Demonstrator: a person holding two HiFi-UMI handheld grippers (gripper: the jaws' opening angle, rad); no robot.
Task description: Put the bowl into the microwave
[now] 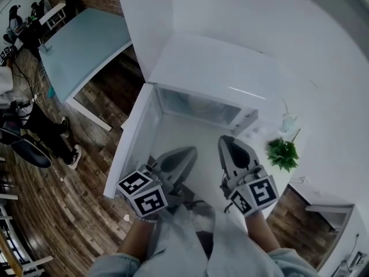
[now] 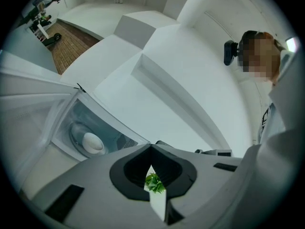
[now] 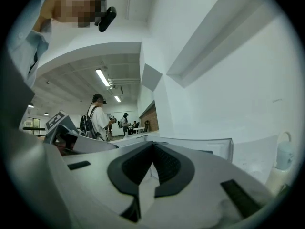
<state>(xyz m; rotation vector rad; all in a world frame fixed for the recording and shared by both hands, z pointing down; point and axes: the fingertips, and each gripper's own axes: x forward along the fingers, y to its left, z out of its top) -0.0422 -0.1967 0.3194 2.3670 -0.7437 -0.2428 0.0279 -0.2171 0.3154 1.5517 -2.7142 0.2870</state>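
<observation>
Two claws: the left claw [image 1: 182,154] and right claw [image 1: 228,144] hang side by side just in front of the microwave [image 1: 213,68], pointing at its open mouth.
Left claw: tips pressed together with nothing pinched. A narrow slit below the tips shows only the little plant [image 2: 153,182] beyond.
Right claw: pressed together as well, and empty.
Bowl: the white bowl [image 2: 93,142] sits inside the microwave, on the floor of the cavity, and neither claw touches it.
Door: the door [image 1: 130,149] is swung wide open on the left of the microwave.
Plant: it stands on the white surface [image 1: 179,134] just to the right of the microwave, well out of the way.
Done: the placing looks finished to me, with the bowl in and both claws clear of the opening.
Left to do: nothing the task itself asks for. Shutting the door would be the only tidy-up, and that's my guess.
</observation>
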